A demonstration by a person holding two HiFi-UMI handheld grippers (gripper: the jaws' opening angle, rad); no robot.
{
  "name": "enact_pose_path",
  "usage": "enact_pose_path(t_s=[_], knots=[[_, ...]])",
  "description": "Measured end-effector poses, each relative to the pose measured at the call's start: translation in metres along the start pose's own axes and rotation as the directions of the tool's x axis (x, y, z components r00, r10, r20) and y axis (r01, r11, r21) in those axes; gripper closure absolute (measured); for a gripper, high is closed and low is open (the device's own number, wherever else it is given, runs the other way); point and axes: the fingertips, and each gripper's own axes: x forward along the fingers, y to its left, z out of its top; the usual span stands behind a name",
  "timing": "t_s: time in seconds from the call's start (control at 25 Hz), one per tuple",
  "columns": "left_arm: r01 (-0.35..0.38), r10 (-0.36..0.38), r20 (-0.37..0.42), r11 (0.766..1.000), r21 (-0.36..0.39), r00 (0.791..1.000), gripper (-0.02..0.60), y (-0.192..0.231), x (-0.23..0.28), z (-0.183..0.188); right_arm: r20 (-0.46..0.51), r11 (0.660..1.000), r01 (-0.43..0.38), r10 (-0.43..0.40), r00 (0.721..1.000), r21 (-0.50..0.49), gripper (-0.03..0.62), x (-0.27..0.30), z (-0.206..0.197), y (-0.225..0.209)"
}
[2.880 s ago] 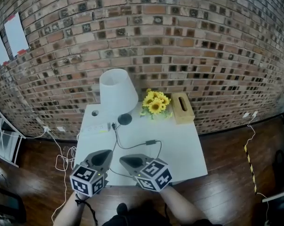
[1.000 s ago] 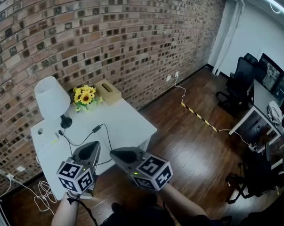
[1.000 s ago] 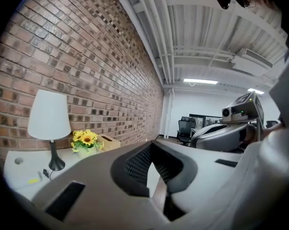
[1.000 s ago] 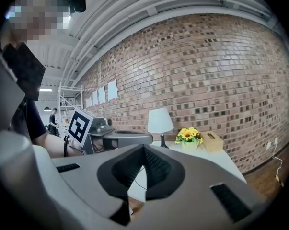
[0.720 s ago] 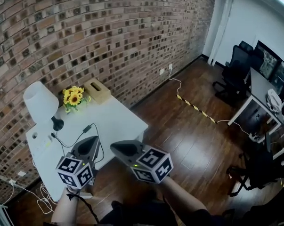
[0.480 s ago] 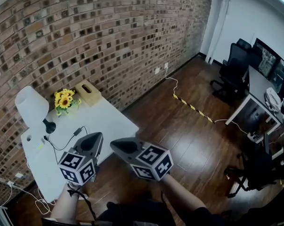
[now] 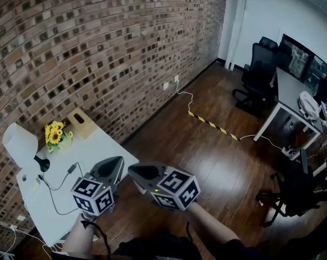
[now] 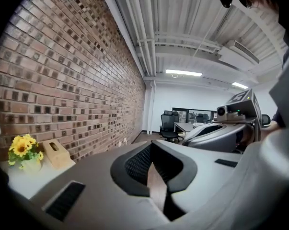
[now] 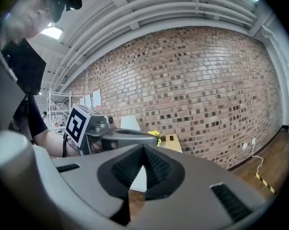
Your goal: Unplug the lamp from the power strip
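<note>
Both my left gripper point(image 7: 113, 166) and right gripper point(image 7: 141, 171) have their fingers pressed closed on nothing, well apart from the lamp point(image 7: 20, 143) on the white table point(image 7: 94, 146) far to their left, so unplugging looks unstarted: I must swing left, open, and find the plug.

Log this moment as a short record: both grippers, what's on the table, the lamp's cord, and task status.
left gripper: jaws together, empty, at the table's near corner
right gripper: jaws together, empty, beside the left one, above the wood floor
table: white, against the brick wall
on table: white-shaded lamp, sunflowers, tan tissue box
lamp cord: black, loops across the tabletop; plug end too small to tell
task: not under way; neither gripper touches the cord
</note>
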Motion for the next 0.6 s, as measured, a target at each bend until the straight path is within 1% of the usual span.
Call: enact_pose_path(t_s=[0.2, 0.44, 0.6], knots=[[0.045, -0.045, -0.023, 0.999, 0.017, 0.999, 0.565, -0.03, 0.041, 0.006, 0.036, 0.999, 0.048, -0.048, 0.998, 0.011, 0.606, -0.036, 0.003, -0.036], [0.101, -0.098, -0.048, 0.993, 0.055, 0.994, 0.565, -0.054, 0.074, 0.014, 0.089, 0.994, 0.097, -0.101, 0.991, 0.042, 0.607, -0.066, 0.008, -0.063], [0.145, -0.142, -0.058, 0.988, 0.055, 0.988, 0.565, -0.067, 0.093, 0.012, 0.088, 0.986, 0.158, -0.161, 0.983, 0.048, 0.607, -0.082, 0.0, -0.079]])
